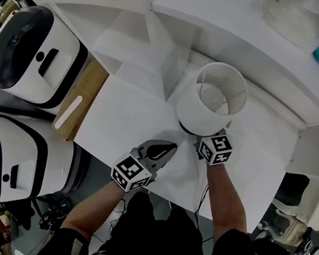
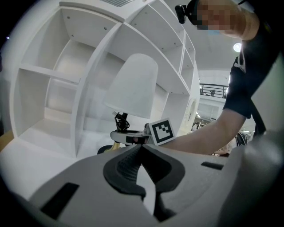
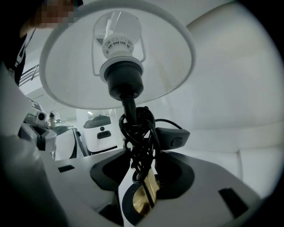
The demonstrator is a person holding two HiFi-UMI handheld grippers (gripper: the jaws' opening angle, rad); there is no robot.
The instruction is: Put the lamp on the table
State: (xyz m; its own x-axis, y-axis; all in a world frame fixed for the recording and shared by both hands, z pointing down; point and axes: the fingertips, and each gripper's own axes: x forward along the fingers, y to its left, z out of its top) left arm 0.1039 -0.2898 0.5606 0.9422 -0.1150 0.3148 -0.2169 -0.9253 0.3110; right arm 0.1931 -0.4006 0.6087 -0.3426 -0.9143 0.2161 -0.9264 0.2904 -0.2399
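Note:
The lamp (image 1: 212,99) stands upright on the white table (image 1: 125,118), its white shade seen from above. My right gripper (image 1: 203,138) reaches in under the shade at the stem. In the right gripper view the brass stem (image 3: 148,190), wound with black cord (image 3: 137,137) and an inline switch (image 3: 173,138), stands between the parted jaws of the right gripper (image 3: 141,164); the pads do not press on it. My left gripper (image 1: 168,147) hovers near the table's front, left of the lamp (image 2: 133,88). The left gripper (image 2: 141,148) is shut on nothing.
A white shelf unit (image 1: 236,22) with slanted dividers rises right behind the lamp. Two white-and-black machines (image 1: 33,53) (image 1: 4,159) stand left of the table, beside a wooden board (image 1: 79,102). A teal item (image 1: 318,55) lies on the shelf top.

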